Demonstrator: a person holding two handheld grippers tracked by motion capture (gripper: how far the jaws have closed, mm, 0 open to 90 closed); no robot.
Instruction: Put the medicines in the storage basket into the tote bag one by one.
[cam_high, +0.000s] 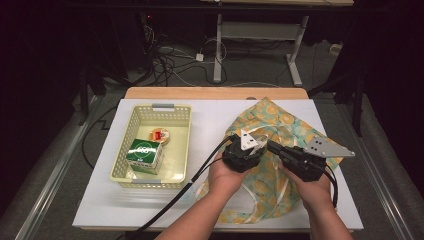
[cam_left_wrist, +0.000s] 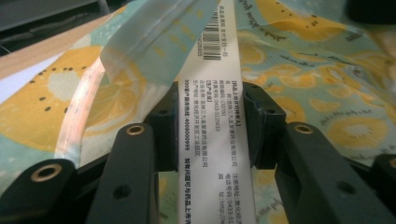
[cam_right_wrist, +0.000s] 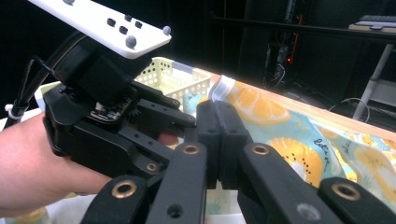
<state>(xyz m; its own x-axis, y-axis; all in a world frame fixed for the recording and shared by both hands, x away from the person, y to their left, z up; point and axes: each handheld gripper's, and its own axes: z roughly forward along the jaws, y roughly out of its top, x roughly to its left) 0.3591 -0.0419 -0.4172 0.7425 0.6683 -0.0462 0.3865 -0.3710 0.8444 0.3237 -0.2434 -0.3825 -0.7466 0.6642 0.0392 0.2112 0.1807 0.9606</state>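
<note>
The left tongs (cam_high: 256, 141) stand part-way apart over the patterned cloth (cam_high: 280, 125), an orange-slice print spread on the white surface (cam_high: 210, 115). In the left gripper view a white printed label strip (cam_left_wrist: 212, 116) runs lengthwise through the gap between the two pads (cam_left_wrist: 163, 135). Whether the pads press on the strip cannot be told. A folded edge of the cloth (cam_left_wrist: 154, 42) lies just ahead of these tongs, to their left.

The right tongs (cam_right_wrist: 219, 140) are clenched, pad against pad. A thin edge of the cloth (cam_right_wrist: 222, 88) rises at their tips; whether it is pinched between them cannot be told. The left gripper body (cam_right_wrist: 100, 121) sits just beside them, with the hand (cam_right_wrist: 28, 163) behind it.

In the high view both tongs meet over the middle of the cloth, tips close together, right tongs (cam_high: 272, 146) pointing toward the left ones.

A yellow basket (cam_high: 150, 112) stands well to the left of the left tongs, apart from the cloth. It holds a green-and-white box (cam_high: 144, 154) and a small round container (cam_high: 160, 135).
</note>
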